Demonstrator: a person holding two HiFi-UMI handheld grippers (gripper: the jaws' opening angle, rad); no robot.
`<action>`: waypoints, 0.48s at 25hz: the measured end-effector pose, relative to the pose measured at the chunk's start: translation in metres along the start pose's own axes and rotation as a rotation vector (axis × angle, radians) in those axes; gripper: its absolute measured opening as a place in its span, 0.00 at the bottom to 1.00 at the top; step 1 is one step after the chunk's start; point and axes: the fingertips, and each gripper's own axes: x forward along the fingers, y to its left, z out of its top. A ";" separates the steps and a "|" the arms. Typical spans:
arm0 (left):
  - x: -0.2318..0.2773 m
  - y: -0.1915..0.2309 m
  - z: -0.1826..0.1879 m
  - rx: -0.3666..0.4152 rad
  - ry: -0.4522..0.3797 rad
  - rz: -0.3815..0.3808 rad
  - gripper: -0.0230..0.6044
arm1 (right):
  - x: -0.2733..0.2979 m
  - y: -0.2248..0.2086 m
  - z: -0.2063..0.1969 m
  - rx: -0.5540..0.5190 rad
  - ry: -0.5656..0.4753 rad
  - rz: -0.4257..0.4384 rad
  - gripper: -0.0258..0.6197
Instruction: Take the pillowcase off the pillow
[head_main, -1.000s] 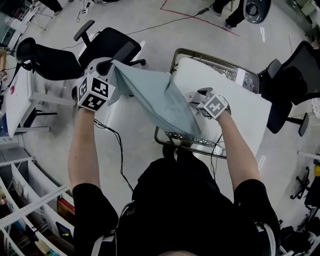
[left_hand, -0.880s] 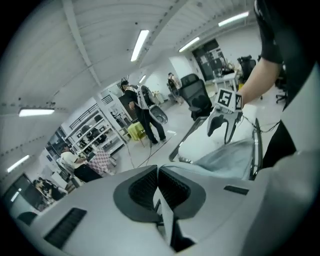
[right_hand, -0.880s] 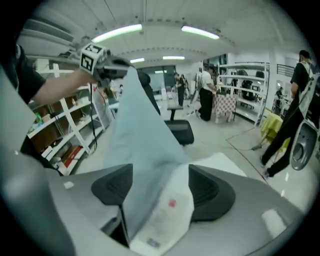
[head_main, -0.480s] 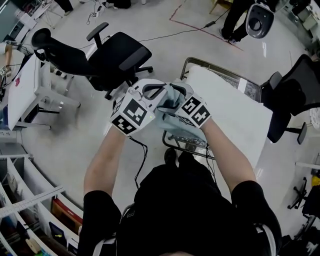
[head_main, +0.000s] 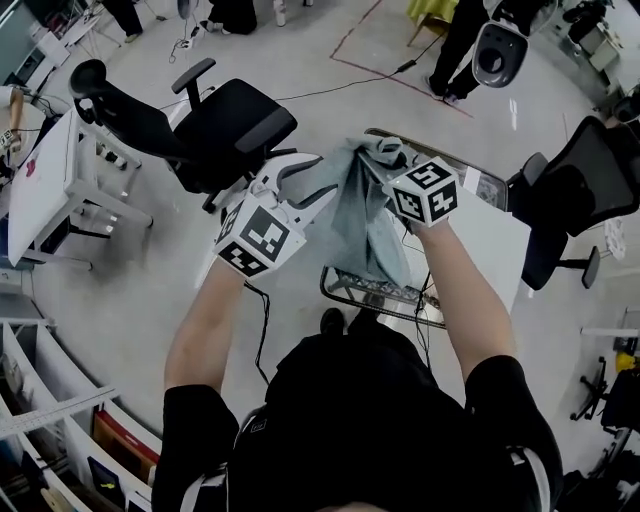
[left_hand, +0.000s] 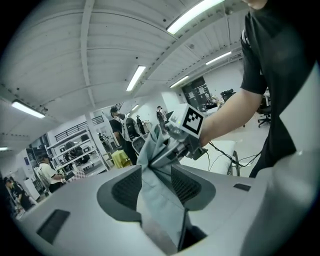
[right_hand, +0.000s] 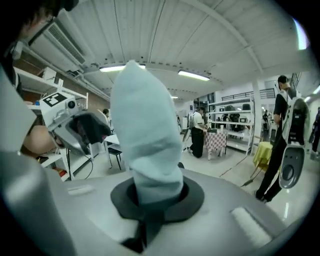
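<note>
The pale blue-grey pillowcase (head_main: 360, 220) hangs bunched in the air above the white pillow (head_main: 495, 240), which lies on a wire cart (head_main: 375, 290). My right gripper (head_main: 388, 160) has just closed and is shut on the cloth's top; in the right gripper view the pillowcase (right_hand: 145, 135) bulges out of the shut jaws (right_hand: 155, 192). My left gripper (head_main: 312, 180) is close to its left. Its jaws have just been opening and stand apart, with the pillowcase (left_hand: 160, 200) draped loosely through the gap of the left gripper (left_hand: 156, 172).
A black office chair (head_main: 235, 125) stands left of the cart and another chair (head_main: 580, 180) to the right. There is a white desk (head_main: 50, 175) at far left and shelving (head_main: 50, 420) at lower left. People stand at the back (head_main: 470, 40).
The right gripper rose from the pillow, met the left gripper and closed on the cloth. The left jaws opened. The spread pillowcase is now bunched and hangs from the right gripper.
</note>
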 end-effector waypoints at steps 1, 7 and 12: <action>-0.002 0.002 0.000 -0.007 -0.002 0.011 0.32 | -0.003 -0.001 0.017 -0.026 -0.015 -0.006 0.07; -0.007 0.005 -0.002 -0.044 -0.015 0.034 0.32 | -0.035 -0.006 0.109 -0.135 -0.135 -0.078 0.07; -0.006 0.011 0.005 -0.082 -0.035 0.054 0.32 | -0.082 0.002 0.166 -0.088 -0.270 -0.040 0.07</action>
